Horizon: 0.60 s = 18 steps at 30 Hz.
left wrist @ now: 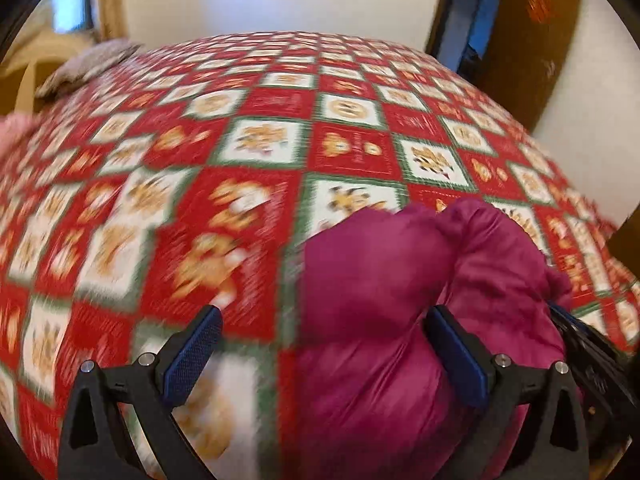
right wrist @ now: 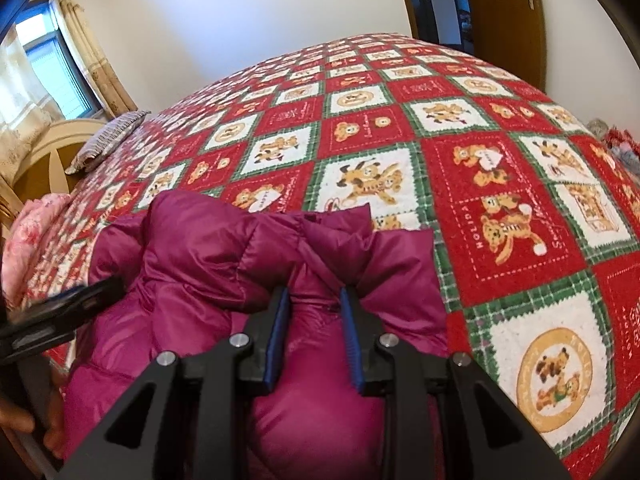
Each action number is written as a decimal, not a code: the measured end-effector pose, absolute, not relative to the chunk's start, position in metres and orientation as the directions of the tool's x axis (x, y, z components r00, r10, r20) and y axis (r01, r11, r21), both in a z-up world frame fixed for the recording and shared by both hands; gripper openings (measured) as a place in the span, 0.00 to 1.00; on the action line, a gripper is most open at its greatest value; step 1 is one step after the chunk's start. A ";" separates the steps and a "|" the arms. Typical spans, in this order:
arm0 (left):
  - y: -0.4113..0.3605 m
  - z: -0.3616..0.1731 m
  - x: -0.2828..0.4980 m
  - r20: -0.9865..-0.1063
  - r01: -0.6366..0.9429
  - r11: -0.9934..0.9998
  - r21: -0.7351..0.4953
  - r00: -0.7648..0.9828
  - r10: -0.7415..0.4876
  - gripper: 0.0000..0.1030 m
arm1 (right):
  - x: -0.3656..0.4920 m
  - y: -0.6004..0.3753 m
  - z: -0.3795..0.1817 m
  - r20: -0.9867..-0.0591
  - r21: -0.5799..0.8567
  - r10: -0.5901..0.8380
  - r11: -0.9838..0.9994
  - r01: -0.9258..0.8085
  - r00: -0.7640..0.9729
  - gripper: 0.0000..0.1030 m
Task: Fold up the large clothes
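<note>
A magenta puffer jacket [right wrist: 208, 272] lies bunched at the near edge of a bed covered by a red, white and green bear-print blanket [right wrist: 400, 128]. My right gripper [right wrist: 314, 304] is shut on a raised fold of the jacket, blue pads pressing on either side. My left gripper [left wrist: 324, 320] stands wide open over the blanket in a motion-blurred view. The jacket [left wrist: 384, 280] lies by its right finger [left wrist: 456, 344] with nothing gripped. One left finger [right wrist: 96, 294] shows beside the jacket's left side.
A striped pillow [right wrist: 108, 140] and a pink quilt [right wrist: 36, 240] lie at the bed's left end by a wooden headboard [right wrist: 52, 152]. A window with curtains [right wrist: 52, 64] is far left, and a brown door [right wrist: 504, 12] stands behind the bed. A hand [right wrist: 24, 420] shows bottom left.
</note>
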<state>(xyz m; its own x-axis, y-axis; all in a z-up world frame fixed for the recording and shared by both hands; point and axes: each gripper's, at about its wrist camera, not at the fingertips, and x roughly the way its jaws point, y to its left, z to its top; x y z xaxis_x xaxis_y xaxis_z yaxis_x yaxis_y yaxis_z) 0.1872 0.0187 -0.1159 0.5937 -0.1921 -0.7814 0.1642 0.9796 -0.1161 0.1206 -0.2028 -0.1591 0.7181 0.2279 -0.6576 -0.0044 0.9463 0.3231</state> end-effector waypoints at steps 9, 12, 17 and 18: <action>0.086 -0.106 0.130 -0.711 0.151 0.920 -0.362 0.594 -0.377 0.99 | 0.037 -0.259 -0.131 -0.508 0.529 0.322 0.849 -0.006 0.799 0.70; 0.089 -0.115 0.129 -0.677 0.133 0.875 -0.466 0.582 -0.450 0.99 | 0.019 -0.277 -0.140 -0.496 0.600 0.359 0.800 0.014 0.791 0.78; 0.076 -0.136 0.133 -0.651 0.144 0.802 -0.579 0.510 -0.562 0.99 | 0.025 -0.277 -0.157 -0.502 0.657 0.450 0.753 -0.012 0.739 0.78; 0.075 -0.136 0.131 -0.632 0.151 0.789 -0.595 0.518 -0.576 0.99 | 0.030 -0.272 -0.160 -0.510 0.655 0.466 0.755 -0.024 0.723 0.78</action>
